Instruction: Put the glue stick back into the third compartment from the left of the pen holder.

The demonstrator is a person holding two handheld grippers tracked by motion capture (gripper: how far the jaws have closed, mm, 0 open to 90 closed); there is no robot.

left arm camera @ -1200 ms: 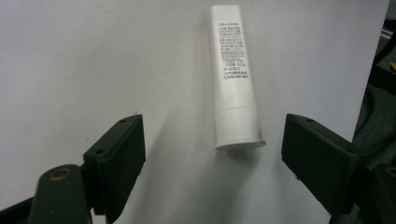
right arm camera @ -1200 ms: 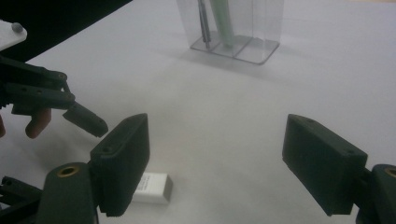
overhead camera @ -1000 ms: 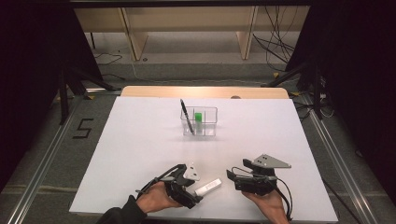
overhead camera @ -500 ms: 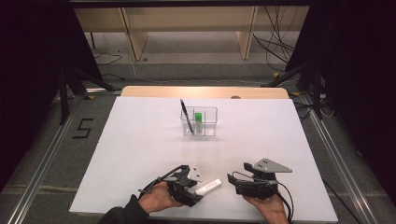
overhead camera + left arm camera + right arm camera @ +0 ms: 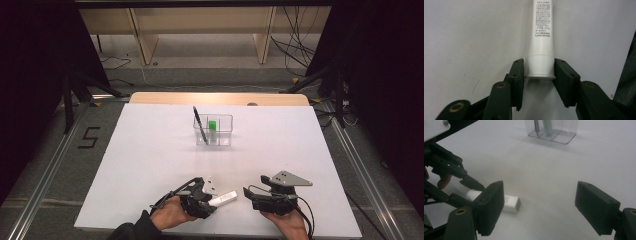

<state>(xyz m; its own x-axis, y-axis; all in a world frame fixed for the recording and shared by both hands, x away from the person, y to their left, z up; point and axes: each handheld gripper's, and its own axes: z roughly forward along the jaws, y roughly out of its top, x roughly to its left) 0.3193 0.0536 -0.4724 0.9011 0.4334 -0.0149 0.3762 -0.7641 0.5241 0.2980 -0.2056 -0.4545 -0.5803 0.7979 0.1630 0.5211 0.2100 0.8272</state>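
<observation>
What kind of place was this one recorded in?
Probably a lab recording station, not a home: a white table framed by black curtains, loose cables on the floor, and a "5" marker beside the table.

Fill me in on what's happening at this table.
A person works two tools at a white table. The left hand-held gripper is closed on the cap end of a white glue stick lying near the table's front edge. The right hand-held gripper sits beside it, open and holding nothing. Farther back, a clear organizer holds a black pen and a green item.
</observation>
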